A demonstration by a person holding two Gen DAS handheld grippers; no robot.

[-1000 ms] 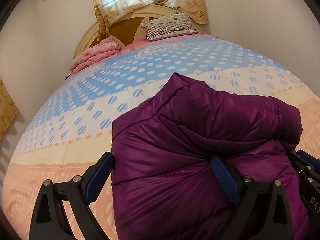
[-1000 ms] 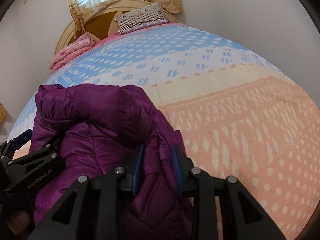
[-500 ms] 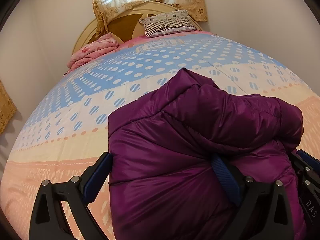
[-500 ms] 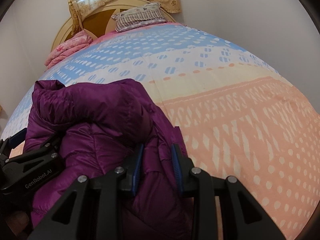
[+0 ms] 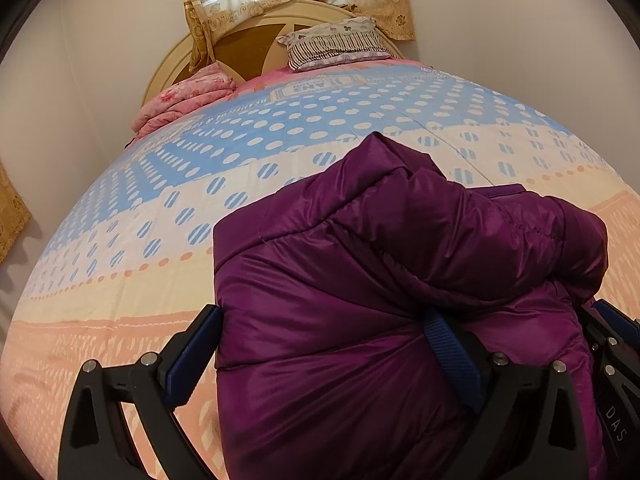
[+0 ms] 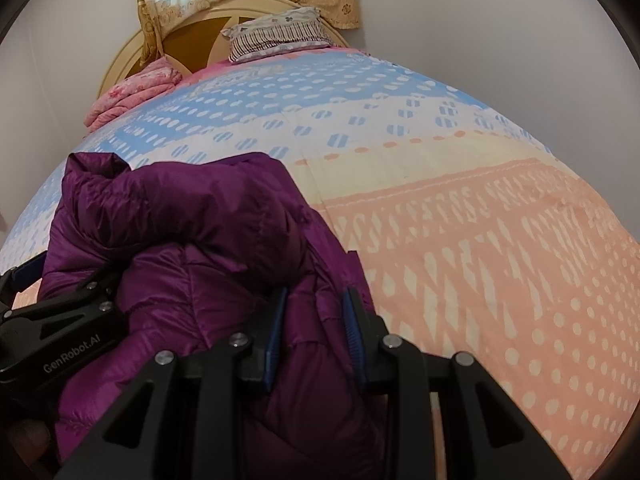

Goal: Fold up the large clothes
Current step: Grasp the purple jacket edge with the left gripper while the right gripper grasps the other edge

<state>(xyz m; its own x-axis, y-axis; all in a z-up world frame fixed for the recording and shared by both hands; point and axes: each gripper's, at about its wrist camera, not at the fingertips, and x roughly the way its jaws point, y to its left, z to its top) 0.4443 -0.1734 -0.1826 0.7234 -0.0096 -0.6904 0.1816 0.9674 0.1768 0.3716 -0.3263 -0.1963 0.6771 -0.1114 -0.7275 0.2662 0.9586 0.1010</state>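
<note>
A purple puffer jacket (image 5: 360, 300) lies bunched on the bed, near its foot; it also shows in the right wrist view (image 6: 208, 240). My left gripper (image 5: 320, 356) is wide open, its blue-padded fingers (image 5: 192, 356) on either side of a thick fold of the jacket. My right gripper (image 6: 314, 328) is shut on the jacket's right edge, the fabric pinched between its blue pads (image 6: 352, 332). The left gripper's body (image 6: 52, 336) shows at the left of the right wrist view.
The bed has a spotted blue, cream and peach bedspread (image 5: 160, 208). A striped pillow (image 5: 336, 42) and a folded pink blanket (image 5: 184, 96) lie at the wooden headboard (image 5: 248, 36). Walls stand on both sides, curtains behind.
Both grippers and the jacket have shifted slightly toward the headboard. The grips look unchanged.
</note>
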